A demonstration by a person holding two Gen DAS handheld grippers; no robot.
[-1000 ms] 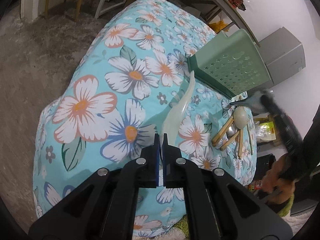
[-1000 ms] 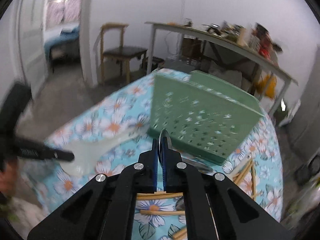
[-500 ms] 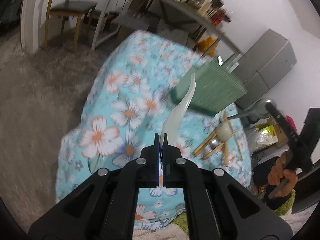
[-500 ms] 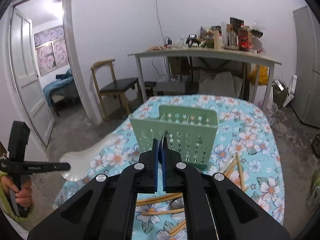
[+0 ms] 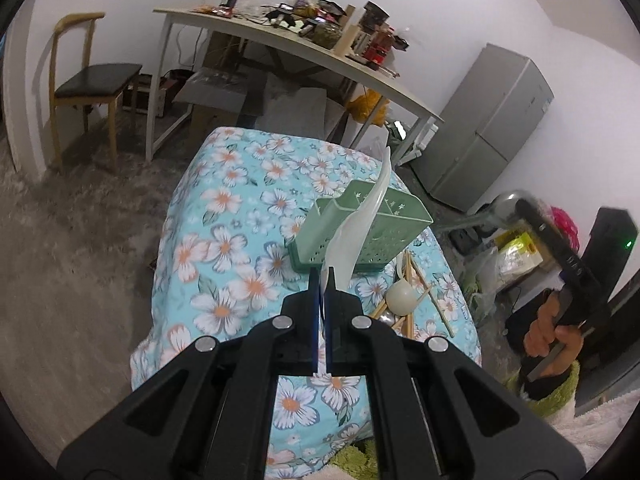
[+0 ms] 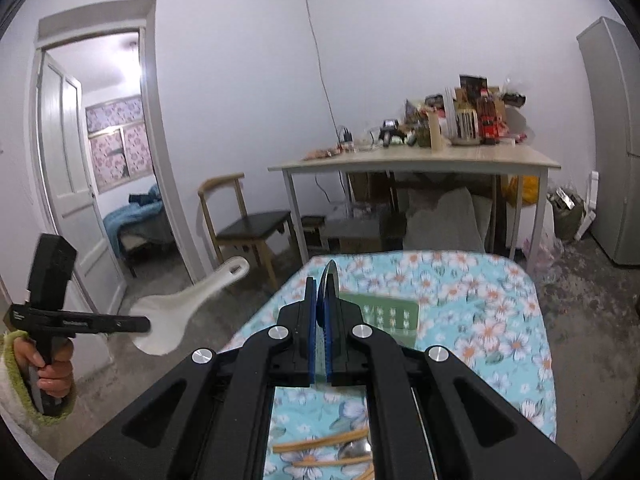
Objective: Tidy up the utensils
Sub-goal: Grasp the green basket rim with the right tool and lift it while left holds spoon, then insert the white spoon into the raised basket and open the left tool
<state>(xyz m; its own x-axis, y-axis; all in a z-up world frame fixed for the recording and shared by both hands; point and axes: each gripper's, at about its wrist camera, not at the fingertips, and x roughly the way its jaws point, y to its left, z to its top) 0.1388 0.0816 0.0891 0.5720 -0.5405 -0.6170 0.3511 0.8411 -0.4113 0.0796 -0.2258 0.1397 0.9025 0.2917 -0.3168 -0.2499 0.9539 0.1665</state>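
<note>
Two grippers hang above the green caddy (image 5: 362, 230): the left gripper (image 5: 323, 280) fingers pinch a white rice paddle (image 5: 356, 224), the right gripper (image 6: 320, 300) fingers clamp a metal spoon (image 6: 330, 280).

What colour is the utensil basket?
Pale green basket, with small star-shaped holes; clearest in the left wrist view.

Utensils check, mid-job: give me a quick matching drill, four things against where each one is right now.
Things:
1. white rice paddle
2. metal spoon
3. chopsticks
4. green caddy

Places:
A. loose on the floral cloth
B. clamped in the left gripper
C. standing upright on the cloth
D. clamped in the right gripper

Pairs: 1-B, 2-D, 3-A, 4-C
</note>
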